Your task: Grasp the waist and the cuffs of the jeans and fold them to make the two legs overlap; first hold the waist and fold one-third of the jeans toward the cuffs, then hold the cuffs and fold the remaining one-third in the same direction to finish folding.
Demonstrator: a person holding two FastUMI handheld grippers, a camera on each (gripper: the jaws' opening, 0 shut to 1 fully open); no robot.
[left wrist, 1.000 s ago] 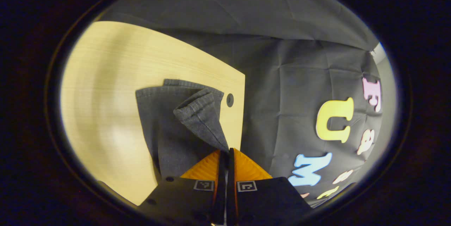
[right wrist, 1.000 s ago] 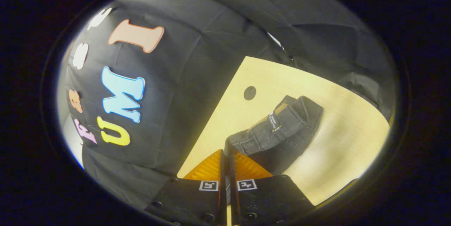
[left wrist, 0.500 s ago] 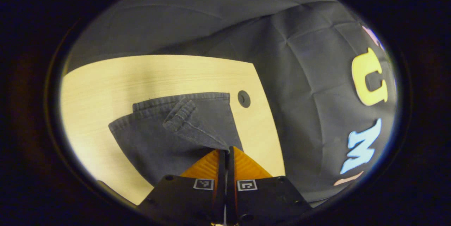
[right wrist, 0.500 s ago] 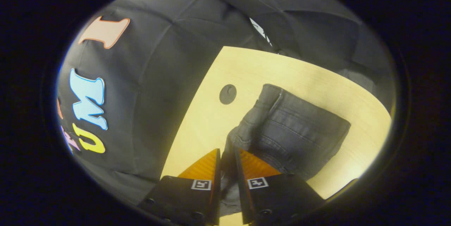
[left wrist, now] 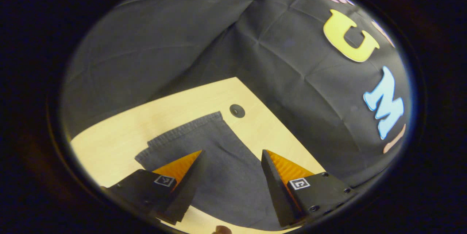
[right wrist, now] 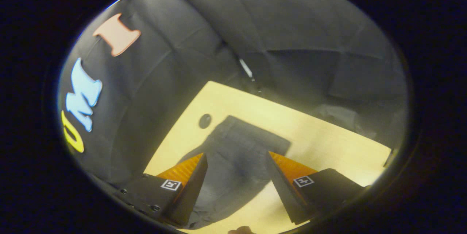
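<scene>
Dark grey jeans lie flat on the light wooden table, folded lengthwise so one leg covers the other. In the left gripper view the cuff end of the jeans (left wrist: 204, 143) stretches away from me, its hem near the table's far edge. My left gripper (left wrist: 231, 153) hangs open above this cloth, nothing between its fingers. In the right gripper view the waist end of the jeans (right wrist: 240, 150) lies flat. My right gripper (right wrist: 235, 157) stands open over it, holding nothing.
The table (left wrist: 120, 135) has a small round black hole (left wrist: 237, 110) near its far corner, also seen as a hole (right wrist: 205, 120) beside the waist. Black cloth walls close in behind the table (right wrist: 328, 143). Bare wood lies beside the jeans on both ends.
Both grippers have let go of the jeans and opened wide. The lifted cuff and the lifted waist have dropped flat onto the lower leg. Both views have drawn back and tilted.
</scene>
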